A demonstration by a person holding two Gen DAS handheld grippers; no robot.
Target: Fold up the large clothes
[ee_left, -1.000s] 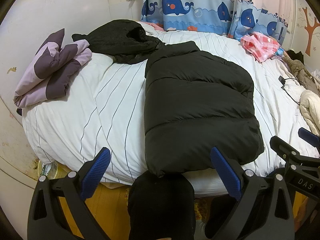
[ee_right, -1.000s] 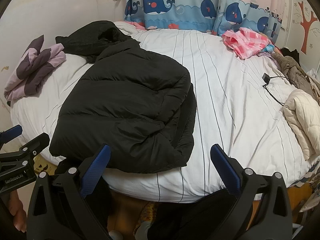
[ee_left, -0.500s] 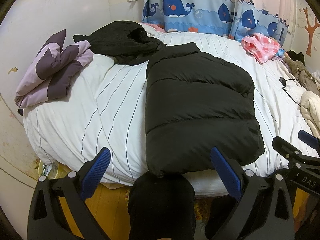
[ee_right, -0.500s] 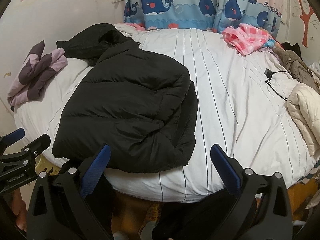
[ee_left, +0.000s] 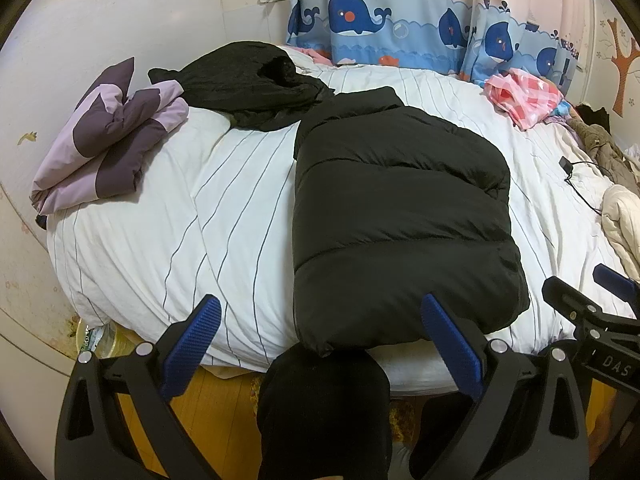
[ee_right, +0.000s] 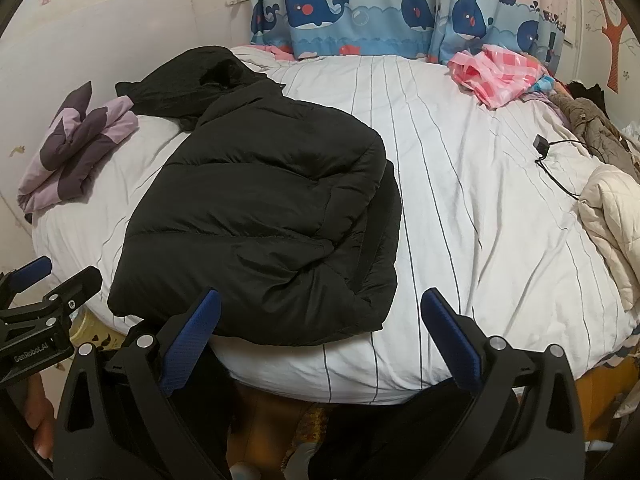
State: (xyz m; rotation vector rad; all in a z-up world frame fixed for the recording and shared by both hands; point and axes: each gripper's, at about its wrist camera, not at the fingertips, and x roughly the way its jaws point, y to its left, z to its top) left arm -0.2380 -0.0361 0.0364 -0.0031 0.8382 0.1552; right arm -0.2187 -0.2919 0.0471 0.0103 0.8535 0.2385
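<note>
A black puffer jacket (ee_left: 400, 224) lies folded lengthwise on a striped bed (ee_left: 200, 220), its hem at the near edge, collar toward the far edge. The left gripper (ee_left: 320, 344) and right gripper (ee_right: 320, 340) hover just off the near edge, jaws of both spread wide and holding nothing. Seen from the right, the folded layers sit unevenly, one side spilling past the top layer. The next fold looks risky: the slick, thick padding could spring back open or slide if pinched through only one layer, and the hem sits close enough to the near edge to slip off. A second dark garment (ee_left: 244, 80) touches the collar and might drag along.
</note>
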